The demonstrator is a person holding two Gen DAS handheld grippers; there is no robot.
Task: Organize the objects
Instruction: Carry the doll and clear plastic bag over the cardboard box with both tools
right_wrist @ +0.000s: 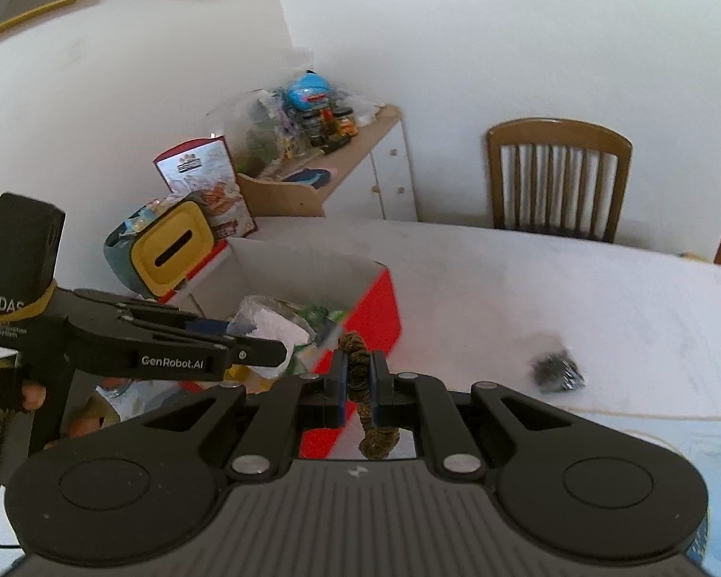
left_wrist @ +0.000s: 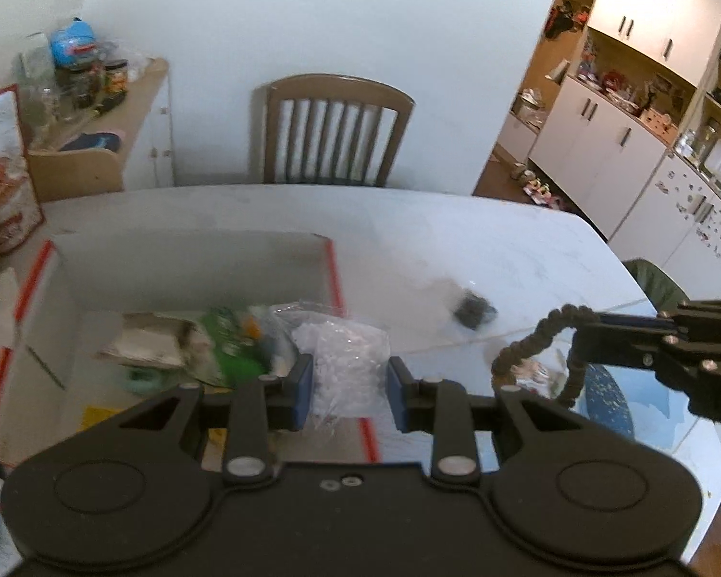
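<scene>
Each camera sits just behind its own jaws, looking forward and steeply down over the white marble-patterned surface (left_wrist: 480,250). The left view faces the open red-and-white cardboard box (left_wrist: 187,259) close below. The right view sees that box from its right. Both share the brown slatted wooden chair (right_wrist: 557,178).

"GenRobot.AI" on left claw (right_wrist: 264,336)
</scene>
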